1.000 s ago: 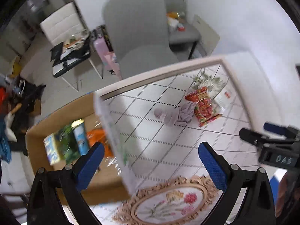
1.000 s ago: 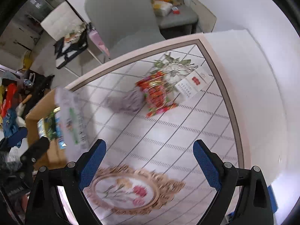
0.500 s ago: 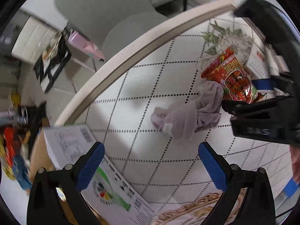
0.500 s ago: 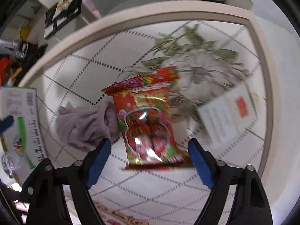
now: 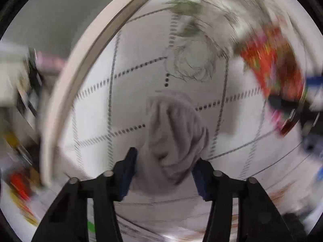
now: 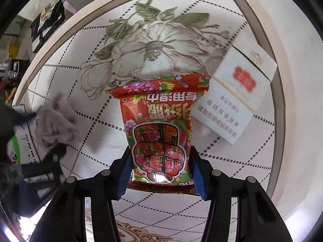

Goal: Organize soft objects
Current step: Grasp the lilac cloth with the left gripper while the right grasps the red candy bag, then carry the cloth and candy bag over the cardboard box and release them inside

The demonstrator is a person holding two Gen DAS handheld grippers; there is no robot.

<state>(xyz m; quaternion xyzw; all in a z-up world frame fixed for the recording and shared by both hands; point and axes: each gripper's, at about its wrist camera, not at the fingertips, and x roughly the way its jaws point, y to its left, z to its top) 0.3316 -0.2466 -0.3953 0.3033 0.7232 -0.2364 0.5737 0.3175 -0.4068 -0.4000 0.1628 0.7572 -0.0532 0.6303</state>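
A crumpled grey-mauve cloth (image 5: 173, 135) lies on the patterned tabletop (image 5: 97, 100). My left gripper (image 5: 164, 174) straddles its near end, jaws narrowed and touching both sides of it; the view is blurred. The cloth also shows in the right wrist view (image 6: 54, 121), with the left gripper (image 6: 50, 153) at it. A red flowered snack bag (image 6: 161, 139) lies flat on the table. My right gripper (image 6: 162, 173) has its blue pads against both sides of the bag's near end. The bag shows blurred in the left wrist view (image 5: 272, 74).
A white cigarette pack (image 6: 228, 100) lies against the bag's right side. A white printed packet (image 6: 18, 147) lies at the table's left edge. The table rim (image 6: 60, 30) curves round the far side, with clutter on the floor beyond.
Both grippers have dropped close to the table and narrowed their jaws: the left around the cloth, the right around the snack bag. The left gripper no longer holds the white packet.
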